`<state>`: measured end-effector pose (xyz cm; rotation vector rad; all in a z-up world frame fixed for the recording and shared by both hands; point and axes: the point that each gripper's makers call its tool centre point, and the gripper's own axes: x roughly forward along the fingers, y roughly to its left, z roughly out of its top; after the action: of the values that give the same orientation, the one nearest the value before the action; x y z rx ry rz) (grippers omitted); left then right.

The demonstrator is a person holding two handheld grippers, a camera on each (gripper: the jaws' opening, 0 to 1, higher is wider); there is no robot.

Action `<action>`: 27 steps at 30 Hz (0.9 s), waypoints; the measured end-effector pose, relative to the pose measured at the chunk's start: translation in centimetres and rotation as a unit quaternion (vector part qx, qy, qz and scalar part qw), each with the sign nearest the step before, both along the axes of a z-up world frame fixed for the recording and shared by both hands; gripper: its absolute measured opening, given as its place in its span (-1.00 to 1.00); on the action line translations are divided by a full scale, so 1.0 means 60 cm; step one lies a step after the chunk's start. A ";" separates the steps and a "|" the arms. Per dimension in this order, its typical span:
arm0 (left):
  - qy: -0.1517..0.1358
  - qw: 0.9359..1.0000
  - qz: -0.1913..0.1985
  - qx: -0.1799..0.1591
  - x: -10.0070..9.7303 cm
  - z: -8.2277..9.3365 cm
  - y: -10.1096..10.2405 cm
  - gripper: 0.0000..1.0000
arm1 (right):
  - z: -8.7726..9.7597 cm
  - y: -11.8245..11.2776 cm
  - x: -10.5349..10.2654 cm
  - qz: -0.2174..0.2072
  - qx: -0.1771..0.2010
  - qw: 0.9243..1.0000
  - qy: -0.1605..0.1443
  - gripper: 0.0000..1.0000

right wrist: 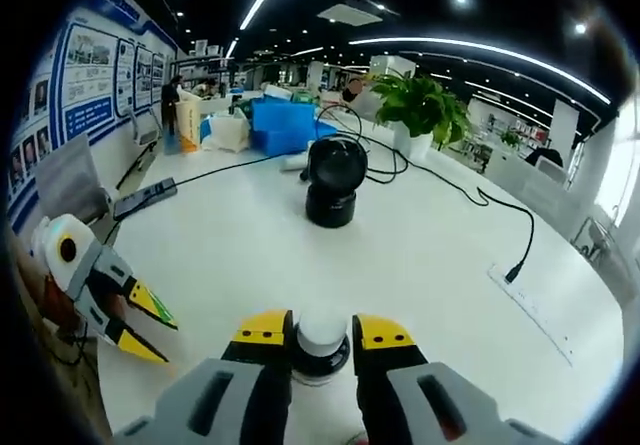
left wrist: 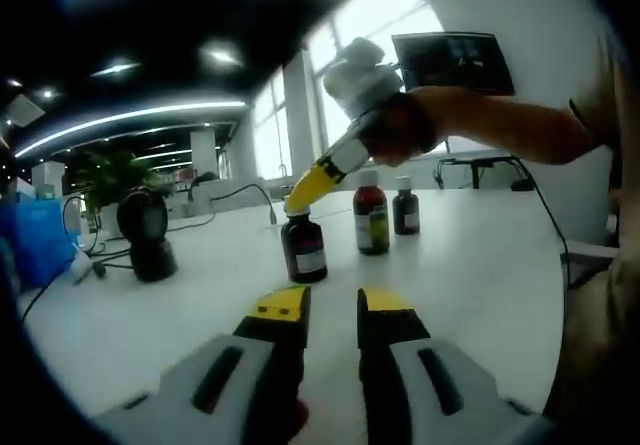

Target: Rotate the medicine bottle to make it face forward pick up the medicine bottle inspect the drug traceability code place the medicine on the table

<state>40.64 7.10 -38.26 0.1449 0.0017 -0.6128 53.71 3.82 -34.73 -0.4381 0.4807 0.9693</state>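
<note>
Yellow-tipped and closed around the white cap of the nearest medicine bottle [left wrist: 304,248] on the white bench [left wrist: 480,265], the right claw [right wrist: 322,337] probably needed a slow, upright twist, while the left claw [left wrist: 333,307] hung open and empty nearby.

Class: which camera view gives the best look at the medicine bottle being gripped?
The left gripper view: the medicine bottle shows whole, label included, with the right tool on its cap. The right gripper view gives just its white cap between the jaws.

Right gripper [right wrist: 320,337] reaches down from above, jaws closed on bottle cap [right wrist: 322,333]. Left gripper [left wrist: 333,306] hovers low, jaws parted.
</note>
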 end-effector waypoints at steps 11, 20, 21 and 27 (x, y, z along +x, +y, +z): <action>0.000 1.000 0.000 0.001 0.001 0.000 0.000 -0.78 | -0.008 0.000 -0.003 -0.003 0.003 1.000 0.014 -0.69; 0.000 1.000 0.000 0.000 0.001 0.000 0.001 -0.78 | -0.007 0.003 -0.007 0.004 -0.002 1.000 0.004 -0.70; 0.000 1.000 0.000 0.000 0.001 0.000 0.001 -0.78 | -0.006 0.003 -0.008 0.004 -0.002 1.000 0.003 -0.70; 0.000 1.000 0.000 0.000 0.003 -0.001 0.001 -0.78 | -0.005 0.005 -0.009 0.007 -0.008 1.000 0.001 -0.70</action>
<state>40.81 7.17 -38.30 0.1452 0.0025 -0.6122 53.15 4.12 -35.02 -0.4543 0.4886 0.9801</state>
